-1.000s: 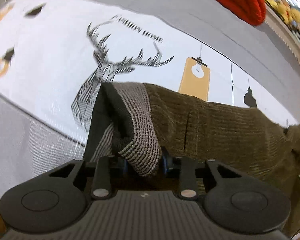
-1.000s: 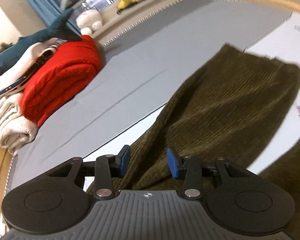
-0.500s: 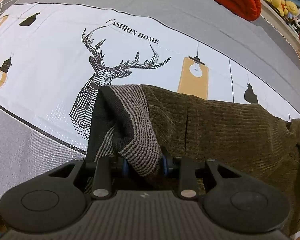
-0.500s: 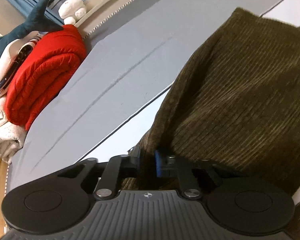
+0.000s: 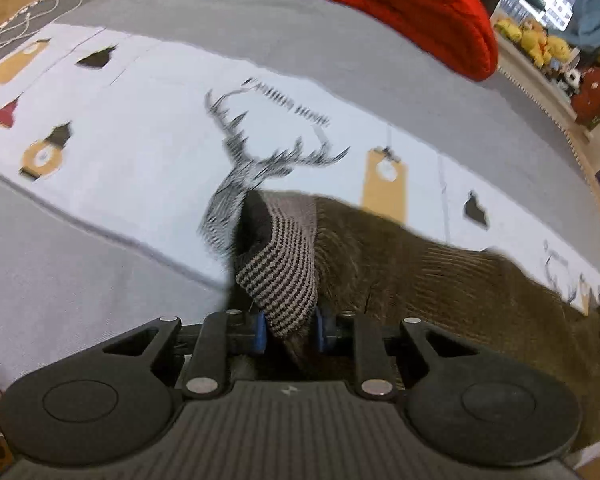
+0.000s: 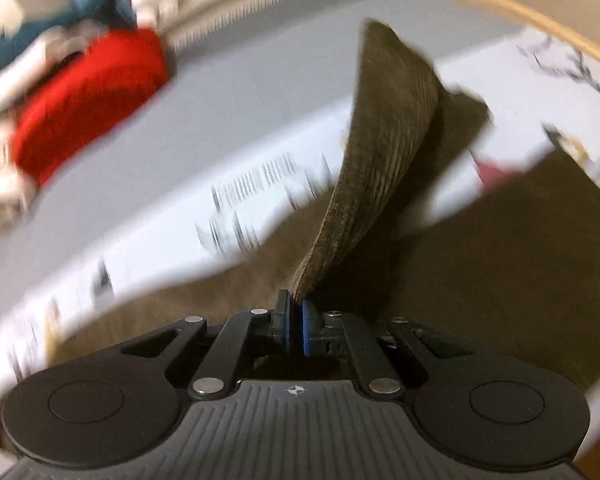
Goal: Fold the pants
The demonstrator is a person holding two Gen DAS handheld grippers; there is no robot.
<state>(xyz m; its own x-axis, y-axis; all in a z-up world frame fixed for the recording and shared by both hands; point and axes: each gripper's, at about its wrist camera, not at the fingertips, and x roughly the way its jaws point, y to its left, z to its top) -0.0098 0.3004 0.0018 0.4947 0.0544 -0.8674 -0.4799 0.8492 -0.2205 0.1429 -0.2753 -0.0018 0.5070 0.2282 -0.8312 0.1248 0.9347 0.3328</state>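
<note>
Olive corduroy pants (image 5: 440, 276) lie on a white printed sheet (image 5: 140, 152). Their striped grey-and-black waistband (image 5: 288, 268) is bunched between the blue pads of my left gripper (image 5: 290, 330), whose jaws are closing and press on it. In the right wrist view, my right gripper (image 6: 294, 326) is shut on the edge of a pant leg (image 6: 380, 152) that rises from the jaws as a lifted fold. More of the pants (image 6: 500, 264) spreads flat below and to the right. The right wrist view is blurred by motion.
A folded red blanket (image 5: 412, 12) and pale bedding (image 6: 0, 128) sit on the grey cover (image 5: 220, 32) at the far side. Plush toys (image 5: 540, 40) line a ledge beyond. A wooden edge (image 6: 540, 20) rims the surface, and a white cable (image 5: 24, 28) lies at the far left.
My right gripper shut on the pant leg's edge and swept sideways, lifting the cloth into a fold. My left gripper closed tighter on the waistband and rose, pulling back from the deer print.
</note>
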